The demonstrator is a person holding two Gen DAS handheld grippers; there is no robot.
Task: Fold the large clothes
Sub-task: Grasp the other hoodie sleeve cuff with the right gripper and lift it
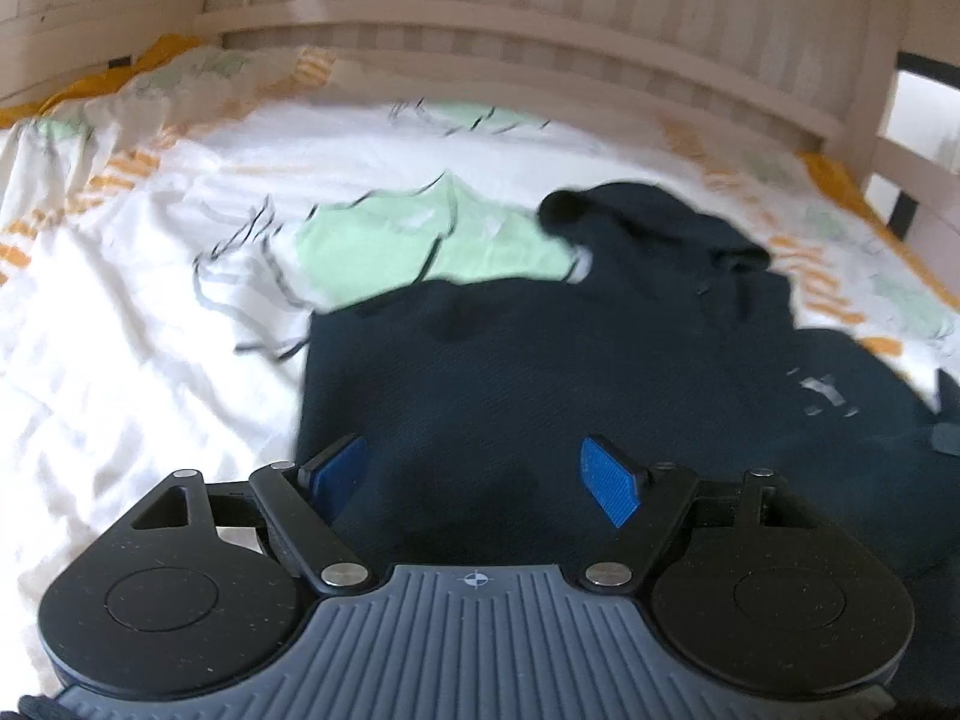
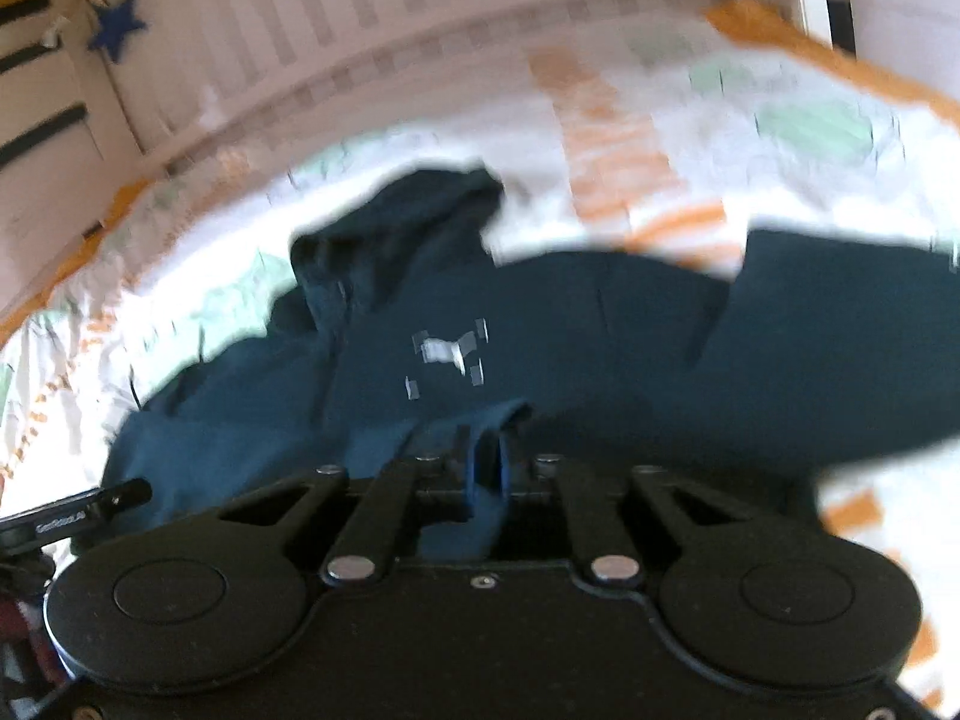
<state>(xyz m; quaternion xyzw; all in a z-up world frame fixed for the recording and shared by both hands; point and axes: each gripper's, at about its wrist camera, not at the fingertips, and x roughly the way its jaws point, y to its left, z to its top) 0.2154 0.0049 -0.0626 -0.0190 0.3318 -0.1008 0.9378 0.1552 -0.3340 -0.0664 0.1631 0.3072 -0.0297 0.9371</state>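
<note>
Lying spread on a bed [image 1: 120, 312] with a white patterned cover, a dark blue hoodie [image 1: 510, 372] fills the middle. The left tool [image 1: 474, 480] hovers above it, jaws wide, empty. The right tool [image 2: 487, 462] pinches a fold of the hoodie.

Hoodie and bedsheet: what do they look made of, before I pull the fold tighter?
Hoodie: dark navy, matte, seemingly a thick knit like fleece or jersey; it bunches in soft rounded folds and shows a pale chest print. Bedsheet: thin woven cloth, probably cotton, matte, white with green and orange print; it lies in fine sharp creases. Blur leaves the weave itself unclear.
</note>
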